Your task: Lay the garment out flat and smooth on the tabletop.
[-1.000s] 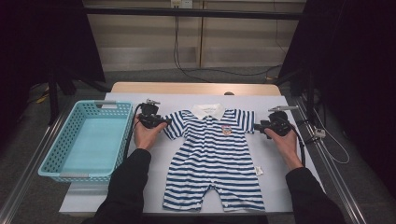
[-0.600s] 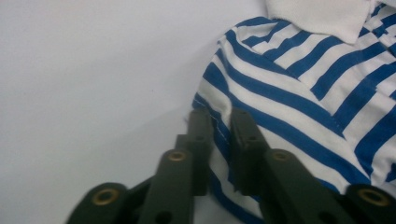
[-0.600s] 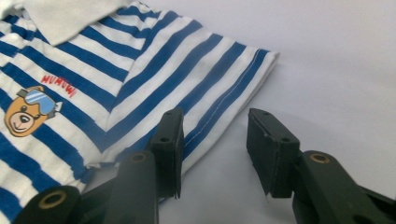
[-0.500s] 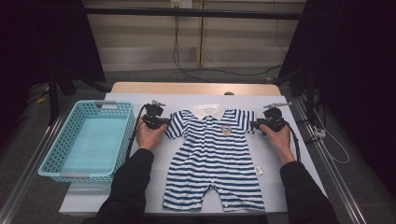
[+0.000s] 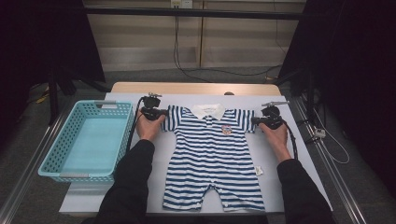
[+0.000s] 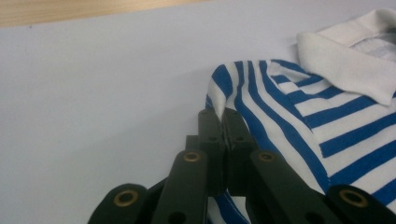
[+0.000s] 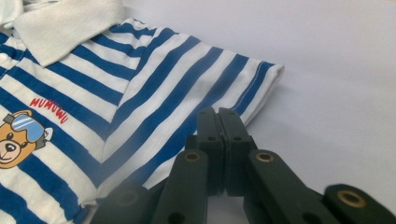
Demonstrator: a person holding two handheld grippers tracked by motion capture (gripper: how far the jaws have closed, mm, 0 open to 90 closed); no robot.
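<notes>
- Left gripper point(image 5: 161, 113) and right gripper point(image 5: 256, 121), seen from above, each meet one short sleeve of a single blue-and-white striped baby romper point(image 5: 214, 158) spread flat on the white table point(image 5: 299, 158); one turquoise basket point(image 5: 55, 161) sits to the left.
- Left gripper view: its jaws have just clamped together, pinching the sleeve's edge point(image 6: 218, 100).
- Right gripper view: two jaws just brought tight together over the other sleeve's lower hem point(image 7: 261, 88); one bear patch point(image 7: 18, 137) on the chest.
</notes>
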